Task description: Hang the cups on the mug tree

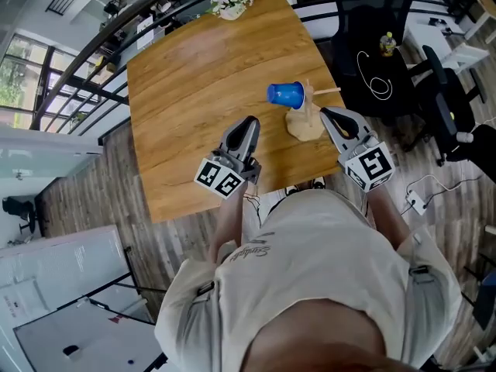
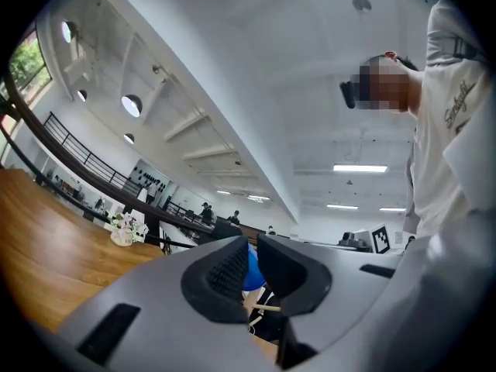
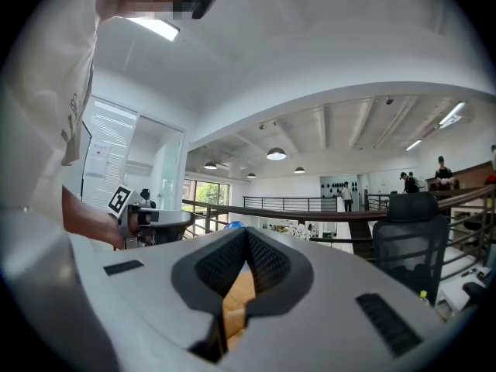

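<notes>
Head view shows mug tree (image 1: pixel 304 122) with blue cup (image 1: pixel 285 94), gripper views show left tool (image 2: pixel 252 248), right tool (image 3: pixel 246 237) pressed together

The head camera sits above the person and looks steeply down, taking in the whole desk (image 1: pixel 194 91), the left gripper (image 1: pixel 249 122) and the right gripper (image 1: pixel 327 113). The left gripper view looks from close behind its fingers (image 2: pixel 225 273), along them and slightly upward, with the desk to their left. The right gripper view looks from just behind its own fingers (image 3: pixel 267 266), level across the room. All three share the desk, the blue cup (image 1: pixel 285 94) beyond the fingers and the flowers (image 1: pixel 231 2) farther off.
</notes>
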`<state>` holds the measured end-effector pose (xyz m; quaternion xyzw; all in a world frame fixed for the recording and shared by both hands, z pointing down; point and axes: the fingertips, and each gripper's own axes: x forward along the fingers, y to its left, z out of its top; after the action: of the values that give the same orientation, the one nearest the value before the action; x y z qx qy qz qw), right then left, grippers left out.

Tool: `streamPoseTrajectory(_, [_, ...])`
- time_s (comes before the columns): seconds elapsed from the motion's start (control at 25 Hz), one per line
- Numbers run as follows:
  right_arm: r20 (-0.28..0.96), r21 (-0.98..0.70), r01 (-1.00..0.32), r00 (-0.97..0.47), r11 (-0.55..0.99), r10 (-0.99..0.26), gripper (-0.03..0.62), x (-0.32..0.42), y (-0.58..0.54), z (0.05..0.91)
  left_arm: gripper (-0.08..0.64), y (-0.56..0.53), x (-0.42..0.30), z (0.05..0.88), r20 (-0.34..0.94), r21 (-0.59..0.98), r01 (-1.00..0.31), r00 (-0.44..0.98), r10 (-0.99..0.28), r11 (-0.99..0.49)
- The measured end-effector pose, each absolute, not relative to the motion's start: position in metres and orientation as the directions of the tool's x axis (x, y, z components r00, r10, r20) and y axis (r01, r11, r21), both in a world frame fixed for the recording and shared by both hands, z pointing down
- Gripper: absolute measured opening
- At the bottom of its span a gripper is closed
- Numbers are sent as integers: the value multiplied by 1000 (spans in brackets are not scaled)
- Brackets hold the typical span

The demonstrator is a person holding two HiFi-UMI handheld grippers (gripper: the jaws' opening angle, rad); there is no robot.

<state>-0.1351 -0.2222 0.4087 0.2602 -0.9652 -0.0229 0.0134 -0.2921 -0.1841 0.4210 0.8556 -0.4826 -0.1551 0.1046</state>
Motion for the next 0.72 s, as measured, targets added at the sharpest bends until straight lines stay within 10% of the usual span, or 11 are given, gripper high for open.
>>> streamPoseTrajectory(0.72, [-76,59,-515,-856,855,-511,-5,-140,-240,365,43,-181,-308,361,-196,259,-834,448,-872,-487])
